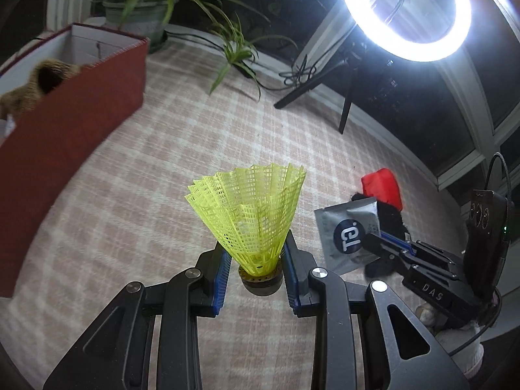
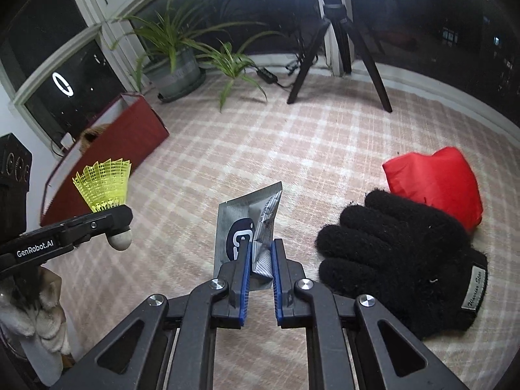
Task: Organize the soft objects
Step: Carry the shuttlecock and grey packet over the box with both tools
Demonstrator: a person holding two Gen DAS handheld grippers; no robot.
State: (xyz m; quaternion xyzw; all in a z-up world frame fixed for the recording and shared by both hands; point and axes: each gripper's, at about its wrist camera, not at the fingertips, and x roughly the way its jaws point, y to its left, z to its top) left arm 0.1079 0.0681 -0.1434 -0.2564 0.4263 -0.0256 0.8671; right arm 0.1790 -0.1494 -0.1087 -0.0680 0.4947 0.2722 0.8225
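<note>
My left gripper (image 1: 256,253) is shut on the cork base of a yellow mesh shuttlecock (image 1: 250,214), held skirt-up above the checked cloth. The right wrist view shows the same shuttlecock (image 2: 104,185) at the left. My right gripper (image 2: 261,247) is shut on the lower corner of a grey foil sachet (image 2: 247,217) with a dark round logo, lifted off the cloth. In the left wrist view that sachet (image 1: 344,230) hangs at the right. A black knit glove (image 2: 399,260) lies flat to the right, overlapping a red fabric pouch (image 2: 435,178).
An open red box (image 1: 74,123) stands at the left with a brown plush item (image 1: 39,81) inside. Behind the pink checked cloth (image 2: 292,149) are potted plants (image 2: 178,65), a cable, a tripod (image 2: 338,48) and a bright ring light (image 1: 406,13) against dark windows.
</note>
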